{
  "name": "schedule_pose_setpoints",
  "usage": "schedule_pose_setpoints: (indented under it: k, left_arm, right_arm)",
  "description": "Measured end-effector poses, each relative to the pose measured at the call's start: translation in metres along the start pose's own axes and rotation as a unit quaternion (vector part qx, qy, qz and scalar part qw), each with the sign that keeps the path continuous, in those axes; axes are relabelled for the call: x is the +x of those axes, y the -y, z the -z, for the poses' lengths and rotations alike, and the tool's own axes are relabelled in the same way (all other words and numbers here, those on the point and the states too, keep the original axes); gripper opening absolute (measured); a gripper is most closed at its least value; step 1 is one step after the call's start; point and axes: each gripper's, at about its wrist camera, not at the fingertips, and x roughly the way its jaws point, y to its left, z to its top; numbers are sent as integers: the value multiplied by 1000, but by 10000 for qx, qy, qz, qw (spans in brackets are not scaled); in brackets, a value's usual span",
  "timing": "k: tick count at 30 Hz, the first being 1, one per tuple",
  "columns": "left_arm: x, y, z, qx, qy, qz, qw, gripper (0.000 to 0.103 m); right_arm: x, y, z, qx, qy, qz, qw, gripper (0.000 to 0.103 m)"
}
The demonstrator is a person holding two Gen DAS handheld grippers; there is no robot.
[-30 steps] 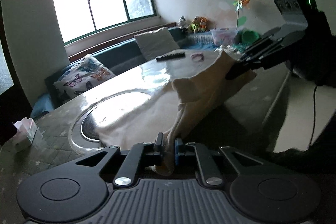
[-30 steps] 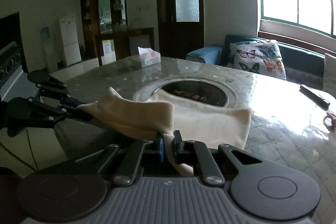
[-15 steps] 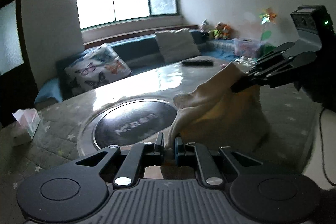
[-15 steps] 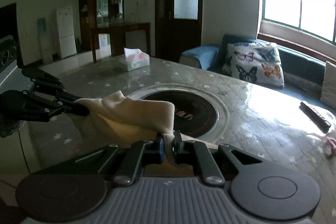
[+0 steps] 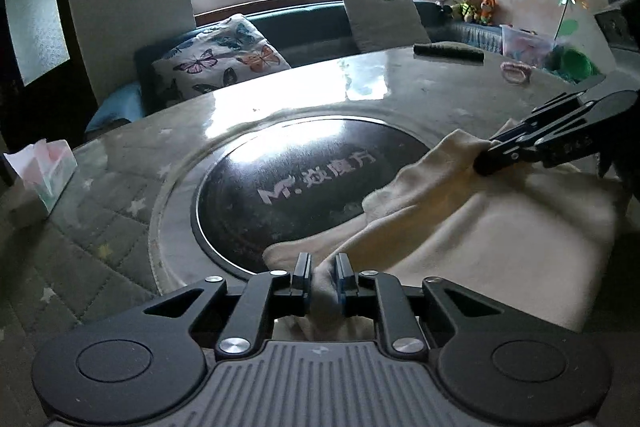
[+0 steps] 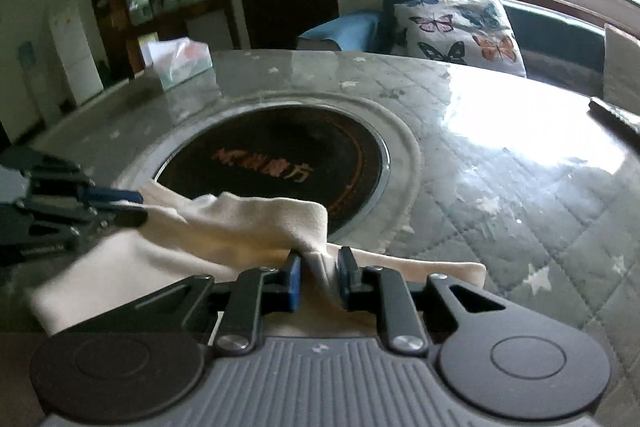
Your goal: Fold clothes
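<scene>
The round dark plate [image 5: 304, 187] set into the surface [image 5: 132, 163] bears a logo like "M" followed by Chinese characters, not clearly legible. One cream cloth [image 5: 500, 227] lies folded at the near edge, partly over the plate's rim. The left claw [image 5: 322, 273] and right claw [image 6: 318, 273] have both just been opening; cloth sits loosely between each pair of pads. One tissue box [image 6: 180, 61] holds tissues. One remote [image 5: 448, 51].
</scene>
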Motion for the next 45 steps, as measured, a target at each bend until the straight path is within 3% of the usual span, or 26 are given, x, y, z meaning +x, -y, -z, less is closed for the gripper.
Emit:
schedule_pose_setpoints:
  k: [6, 11, 15, 18, 23, 31, 35, 42, 45]
  left_arm:
    - [-1, -4, -16, -102, 117, -226, 9996, 16]
    - [-12, 7, -28, -261, 246, 396, 9986, 16]
    - [0, 27, -33, -95, -19, 750, 9971, 16]
    - [21, 35, -33, 24, -318, 627, 9975, 16]
    - [38, 35, -38, 10, -328, 527, 9981, 16]
    - [40, 43, -39, 177, -311, 366, 9987, 16]
    - [41, 46, -40, 260, -326, 303, 9987, 16]
    - [41, 49, -39, 331, -333, 246, 9986, 16]
    - [41, 50, -39, 348, -338, 207, 9986, 16]
  right_arm:
    - [-21, 6, -10, 154, 415, 252, 9987, 21]
    - [-22, -10, -14, -11, 380, -115, 9992, 21]
    - [-4, -23, -13, -210, 110, -82, 9997, 21]
    - [7, -23, -9, -225, 55, 134, 9996, 20]
    - [8, -16, -3, -25, 96, 147, 9998, 19]
    - [-10, -12, 1, -120, 264, 215, 9993, 19]
    - [-8, 2, 11, 19, 28, 391, 9992, 17]
    - [-36, 15, 17, 244, 313, 367, 9985, 17]
    - [-36, 15, 27, 109, 149, 463, 9988, 17]
